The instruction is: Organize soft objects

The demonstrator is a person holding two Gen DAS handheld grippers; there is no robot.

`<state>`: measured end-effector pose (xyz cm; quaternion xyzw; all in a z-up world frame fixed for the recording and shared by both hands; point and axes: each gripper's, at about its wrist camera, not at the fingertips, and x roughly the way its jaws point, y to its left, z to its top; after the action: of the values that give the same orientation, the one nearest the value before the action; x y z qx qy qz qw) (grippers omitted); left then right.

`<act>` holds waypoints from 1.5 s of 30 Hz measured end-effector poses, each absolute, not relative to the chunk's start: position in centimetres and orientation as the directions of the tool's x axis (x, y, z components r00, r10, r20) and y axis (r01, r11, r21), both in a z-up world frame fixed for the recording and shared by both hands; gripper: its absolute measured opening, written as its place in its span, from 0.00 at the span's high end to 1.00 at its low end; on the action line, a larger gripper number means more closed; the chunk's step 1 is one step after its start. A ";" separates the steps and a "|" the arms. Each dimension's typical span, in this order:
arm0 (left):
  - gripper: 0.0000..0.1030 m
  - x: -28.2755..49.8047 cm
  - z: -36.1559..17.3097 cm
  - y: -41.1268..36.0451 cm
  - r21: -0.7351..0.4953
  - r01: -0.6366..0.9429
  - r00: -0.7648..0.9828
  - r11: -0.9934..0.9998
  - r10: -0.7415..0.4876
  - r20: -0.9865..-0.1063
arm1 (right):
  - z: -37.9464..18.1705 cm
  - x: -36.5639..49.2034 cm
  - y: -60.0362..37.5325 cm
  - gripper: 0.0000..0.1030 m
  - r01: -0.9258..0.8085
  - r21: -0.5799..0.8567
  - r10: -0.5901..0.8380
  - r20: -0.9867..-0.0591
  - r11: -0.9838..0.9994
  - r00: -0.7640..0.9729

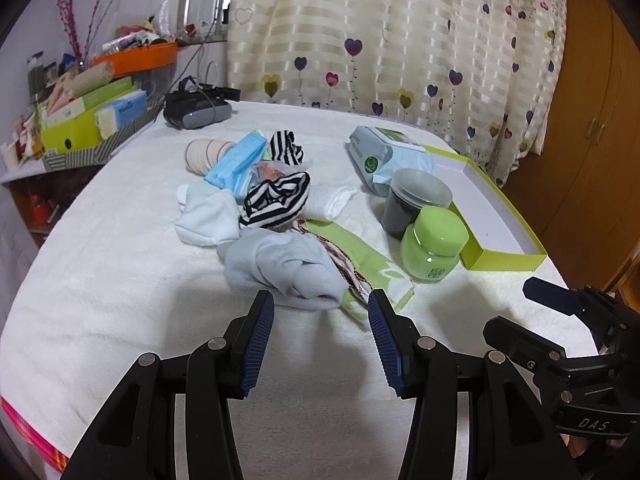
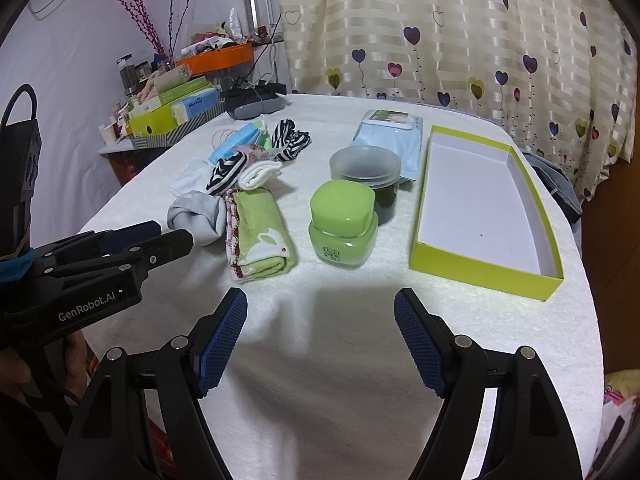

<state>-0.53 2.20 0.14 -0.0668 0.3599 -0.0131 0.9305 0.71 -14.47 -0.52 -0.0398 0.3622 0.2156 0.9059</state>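
The left tool [image 1: 321, 312] hangs with jaws spread wide and empty, just short of the pale blue sock bundle [image 1: 286, 268] lying at its twelve o'clock on the white-covered counter [image 1: 120, 300]. The bundle's long axis runs roughly ten to four, across the jaws. The right tool [image 2: 320, 316], also agape and empty, sits farther off; the green box [image 2: 486, 216] lies at its one o'clock. The left is likely nearer.
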 end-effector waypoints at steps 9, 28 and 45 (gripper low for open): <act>0.53 -0.3 0.3 3.3 -0.157 -0.032 0.743 0.987 -0.082 -0.664 | -0.5 1.1 -13.3 0.26 -0.442 0.087 0.377 -0.681 0.893 0.628; 0.53 1.1 0.3 5.3 -0.216 -0.064 0.744 0.974 -0.097 -0.661 | 0.0 1.8 -11.8 0.26 -0.483 0.096 0.412 -0.678 0.870 0.608; 0.51 4.8 -1.6 5.3 -0.261 -0.079 0.721 0.962 -0.126 -0.681 | -1.1 3.5 -12.3 0.26 -0.481 0.132 0.429 -0.689 0.867 0.583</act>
<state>4.81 5.32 -1.57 -0.1372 0.3730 -0.0128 0.9175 3.48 -12.33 -1.07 -0.0343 0.3777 0.2561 0.8891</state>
